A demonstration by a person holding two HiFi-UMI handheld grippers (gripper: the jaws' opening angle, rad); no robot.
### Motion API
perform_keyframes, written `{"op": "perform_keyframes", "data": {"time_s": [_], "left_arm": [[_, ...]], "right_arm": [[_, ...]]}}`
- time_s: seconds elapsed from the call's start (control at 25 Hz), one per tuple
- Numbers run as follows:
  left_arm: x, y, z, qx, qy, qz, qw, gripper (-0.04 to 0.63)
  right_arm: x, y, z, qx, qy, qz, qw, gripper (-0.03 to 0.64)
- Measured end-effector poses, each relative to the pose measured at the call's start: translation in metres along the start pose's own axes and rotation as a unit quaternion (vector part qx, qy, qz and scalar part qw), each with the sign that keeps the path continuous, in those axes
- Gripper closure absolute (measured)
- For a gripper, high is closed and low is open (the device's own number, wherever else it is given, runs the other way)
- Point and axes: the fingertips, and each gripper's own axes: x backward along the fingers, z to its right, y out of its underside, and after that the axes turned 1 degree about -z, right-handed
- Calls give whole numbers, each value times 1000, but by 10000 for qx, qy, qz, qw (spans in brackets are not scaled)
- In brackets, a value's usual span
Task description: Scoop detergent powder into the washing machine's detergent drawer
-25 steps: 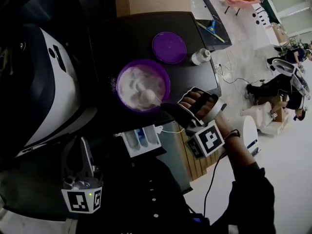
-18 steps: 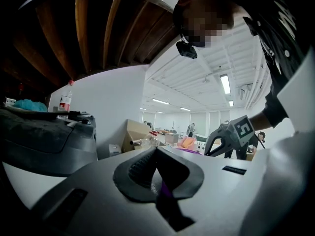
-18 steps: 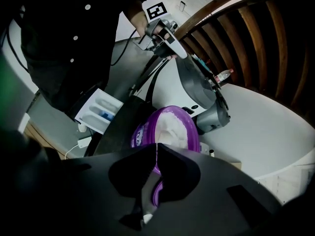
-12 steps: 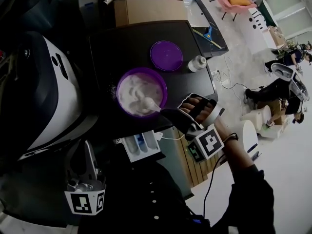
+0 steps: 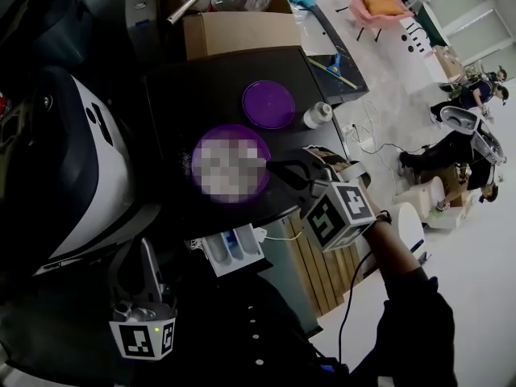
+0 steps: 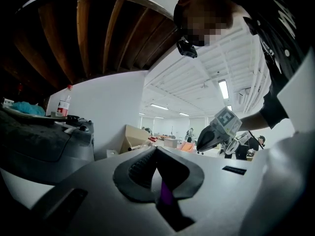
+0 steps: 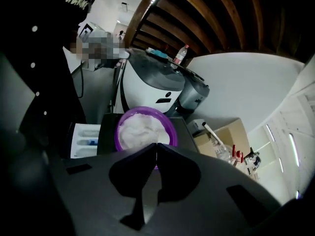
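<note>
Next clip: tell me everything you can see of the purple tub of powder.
The purple tub is round and plastic-looking. It stands open and upright, filled almost to its rim with lumpy white powder. It sits on the dark tabletop, and its flat purple lid lies apart beside it. The right gripper, jaws shut, is at the tub's near rim; whether it touches cannot be told. The head view blurs the tub's contents.

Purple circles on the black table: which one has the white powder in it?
The purple tub, the bigger one nearest the right gripper, is full of white powder. The smaller purple lid behind it, beside the white bottle, is flat and bare.
</note>
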Motion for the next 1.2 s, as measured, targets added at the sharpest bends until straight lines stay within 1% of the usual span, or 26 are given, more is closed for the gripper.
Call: {"op": "perform_keyframes", "data": {"time_s": [0.12,0.36,0.44,0.48,0.56,0.72,0.8,0.84,0.92,1.0,1.12,1.2], "left_arm": [[0,5,-2,48,22,-28,10000,580],[0,11,-7,108,36,-90,9999,580],[0,13,-9,129,47,-116,9998,580],[0,15,-10,139,55,-131,9998,580],[0,17,-10,159,71,-150,9997,580],[-1,19,-10,187,95,-168,9996,580],[-2,21,-10,197,105,-195,9996,580],[-2,22,-10,199,107,-204,9995,580],[-2,23,-11,192,106,-216,9995,580],[-2,23,-11,191,109,-229,9995,580],[-3,22,-10,175,125,-240,9995,580],[-5,20,-9,138,143,-226,9995,580]], "right_arm": [[-5,4,5,-228,-18,-255,9994,586],[-13,15,5,-148,65,-656,9977,586],[-15,19,2,-218,-3,-776,9967,586],[-17,20,-1,-336,-86,-802,9962,586],[-18,21,-7,-796,-304,-766,9934,586],[-17,23,-9,-1888,-631,-560,9784,586],[-17,24,-8,-2379,-722,-467,9675,586],[-17,26,-7,-2661,-759,-403,9601,586],[-18,29,-7,-3277,-833,-257,9408,586],[-18,34,-7,-3872,-895,-105,9176,586],[-17,39,-6,-4610,-914,205,8825,586],[-17,41,-5,-5111,-951,500,8528,586]]}}
